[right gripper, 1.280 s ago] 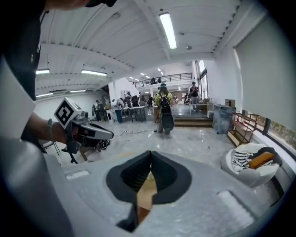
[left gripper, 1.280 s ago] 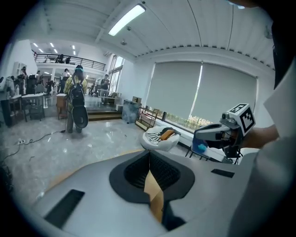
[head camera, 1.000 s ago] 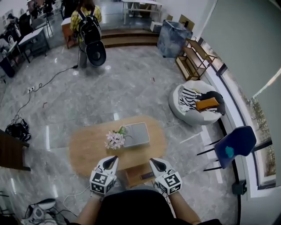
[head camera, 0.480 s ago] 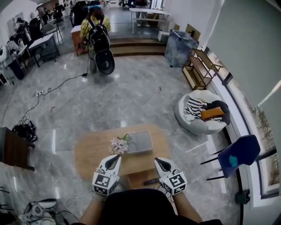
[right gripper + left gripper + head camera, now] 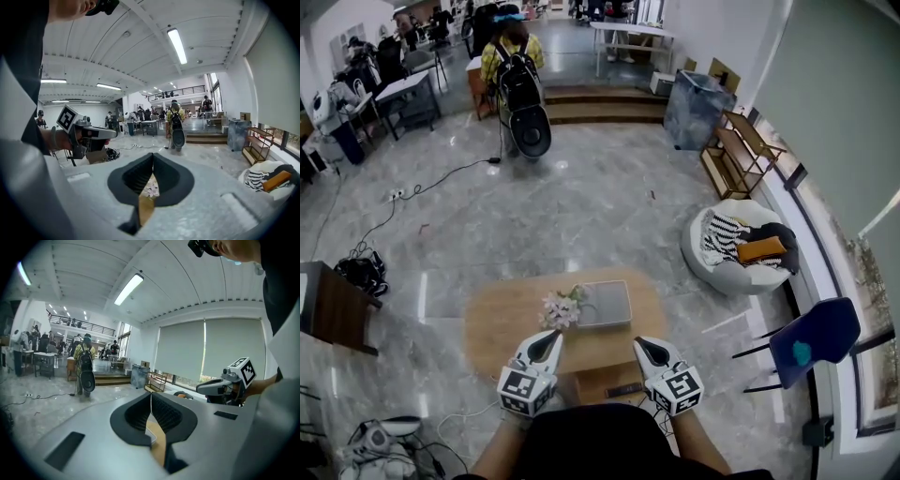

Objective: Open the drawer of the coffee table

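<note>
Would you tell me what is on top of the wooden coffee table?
On the coffee table sit pale flowers and a grey rectangular tray, side by side. The left gripper and right gripper cover part of its near edge.

glossy grey marble floor, white beanbag, blue chair, wooden shelf, roller blinds, ceiling strip lights

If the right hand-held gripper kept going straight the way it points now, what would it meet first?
Probably the white flowers on the coffee table: they line up with the shut jaws of the right hand-held gripper. Height over the table is unclear, so it might pass above.
</note>
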`<state>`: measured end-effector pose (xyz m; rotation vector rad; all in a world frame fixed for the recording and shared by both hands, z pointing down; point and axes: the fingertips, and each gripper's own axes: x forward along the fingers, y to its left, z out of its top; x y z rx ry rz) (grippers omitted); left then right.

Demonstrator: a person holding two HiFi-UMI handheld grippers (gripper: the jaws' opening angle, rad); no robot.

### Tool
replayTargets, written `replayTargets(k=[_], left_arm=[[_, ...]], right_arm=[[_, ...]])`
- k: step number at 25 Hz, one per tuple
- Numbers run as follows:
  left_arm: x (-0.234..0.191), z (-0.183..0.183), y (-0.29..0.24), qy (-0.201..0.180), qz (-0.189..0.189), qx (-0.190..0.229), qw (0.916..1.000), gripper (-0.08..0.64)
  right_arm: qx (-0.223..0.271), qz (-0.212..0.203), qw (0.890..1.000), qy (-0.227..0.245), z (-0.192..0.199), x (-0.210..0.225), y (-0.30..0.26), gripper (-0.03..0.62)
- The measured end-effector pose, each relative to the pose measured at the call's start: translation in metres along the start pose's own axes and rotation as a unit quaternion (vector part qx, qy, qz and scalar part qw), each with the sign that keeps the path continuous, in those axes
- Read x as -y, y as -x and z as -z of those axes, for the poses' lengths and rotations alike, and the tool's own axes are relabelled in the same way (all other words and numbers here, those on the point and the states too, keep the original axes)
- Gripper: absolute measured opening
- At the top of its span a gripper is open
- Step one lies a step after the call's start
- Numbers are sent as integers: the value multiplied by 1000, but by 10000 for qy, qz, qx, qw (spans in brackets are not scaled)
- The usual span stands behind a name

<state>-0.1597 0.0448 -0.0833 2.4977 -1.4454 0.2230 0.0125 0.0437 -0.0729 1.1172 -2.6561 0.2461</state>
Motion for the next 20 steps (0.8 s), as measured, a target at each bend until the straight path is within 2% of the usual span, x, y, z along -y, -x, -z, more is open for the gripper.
replayTargets(k=[7, 15, 20], left_arm=[[4, 15, 7, -128, -20, -100, 9999, 15], [1, 20, 21, -54, -48, -146, 9999, 17], [3, 19, 25, -32, -83, -130, 9999, 17]], right_arm=[[24, -65, 10000, 60, -2, -3, 6, -2], [72, -127, 9997, 176, -11, -21, 6, -2], [47, -3, 9994, 352, -14, -20, 10, -2]])
